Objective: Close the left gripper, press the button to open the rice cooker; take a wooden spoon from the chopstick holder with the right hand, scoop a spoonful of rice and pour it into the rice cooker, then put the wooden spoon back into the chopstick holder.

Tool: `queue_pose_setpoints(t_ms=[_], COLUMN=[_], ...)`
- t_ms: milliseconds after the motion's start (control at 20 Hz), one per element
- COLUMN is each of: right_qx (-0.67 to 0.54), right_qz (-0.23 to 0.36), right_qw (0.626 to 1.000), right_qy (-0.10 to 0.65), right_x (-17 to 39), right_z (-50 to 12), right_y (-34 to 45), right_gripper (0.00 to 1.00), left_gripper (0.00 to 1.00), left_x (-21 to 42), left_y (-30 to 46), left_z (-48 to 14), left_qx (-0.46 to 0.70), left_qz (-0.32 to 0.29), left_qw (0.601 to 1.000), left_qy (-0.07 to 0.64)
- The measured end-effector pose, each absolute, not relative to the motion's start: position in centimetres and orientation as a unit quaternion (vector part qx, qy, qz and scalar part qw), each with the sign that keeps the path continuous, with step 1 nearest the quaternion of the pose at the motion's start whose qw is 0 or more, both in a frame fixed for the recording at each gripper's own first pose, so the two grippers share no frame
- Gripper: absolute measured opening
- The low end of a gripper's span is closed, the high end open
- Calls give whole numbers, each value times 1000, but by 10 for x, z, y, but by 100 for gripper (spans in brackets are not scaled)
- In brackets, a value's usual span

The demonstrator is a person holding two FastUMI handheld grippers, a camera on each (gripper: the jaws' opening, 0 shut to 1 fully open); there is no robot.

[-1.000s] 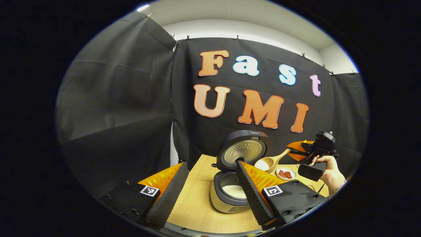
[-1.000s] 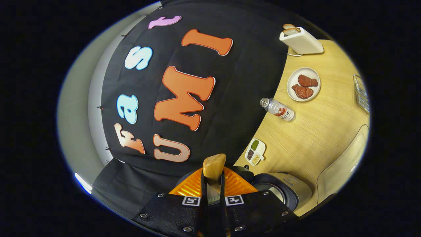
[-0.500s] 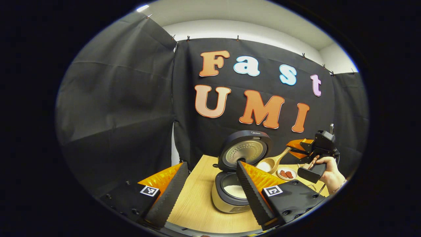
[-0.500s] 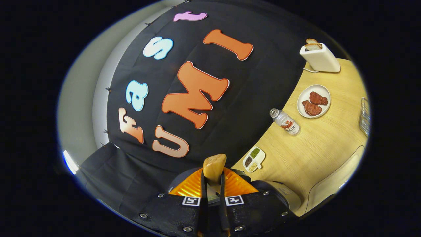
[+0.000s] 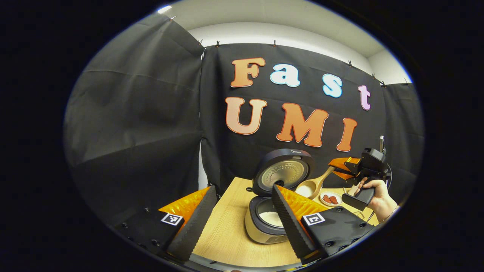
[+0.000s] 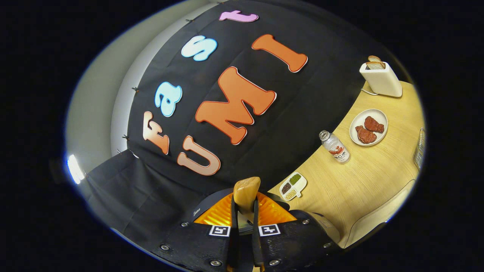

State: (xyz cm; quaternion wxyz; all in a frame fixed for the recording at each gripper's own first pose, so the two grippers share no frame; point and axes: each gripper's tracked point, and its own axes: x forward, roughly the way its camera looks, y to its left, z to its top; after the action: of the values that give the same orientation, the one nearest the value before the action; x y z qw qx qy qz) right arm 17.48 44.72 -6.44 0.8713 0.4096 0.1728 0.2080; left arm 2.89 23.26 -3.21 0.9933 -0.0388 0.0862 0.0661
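Right tongs (image 6: 244, 226) pinch rounded wooden spoon (image 6: 246, 193)

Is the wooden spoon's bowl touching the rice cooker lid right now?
Cannot tell. In the left gripper view the wooden spoon sits right beside the rice cooker lid, their edges meeting in the image, with no plain gap or contact.

Small lettering on the rice cooker (image 5: 278, 204) lid and the bottle (image 6: 335, 147) label is not legible.
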Motion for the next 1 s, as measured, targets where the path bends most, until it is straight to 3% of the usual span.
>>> queue_pose_setpoints(t_ms=[1000], right_qx=[337], right_qz=[255], right_qw=[897], right_qy=[130], right_x=[159], right_z=[-32], right_y=[465], right_gripper=[13], left_gripper=[99], left_x=[27], left_y=[240], left_z=[-28], left_qx=[-45], left_qz=[74], left_qw=[993], left_qy=[79])
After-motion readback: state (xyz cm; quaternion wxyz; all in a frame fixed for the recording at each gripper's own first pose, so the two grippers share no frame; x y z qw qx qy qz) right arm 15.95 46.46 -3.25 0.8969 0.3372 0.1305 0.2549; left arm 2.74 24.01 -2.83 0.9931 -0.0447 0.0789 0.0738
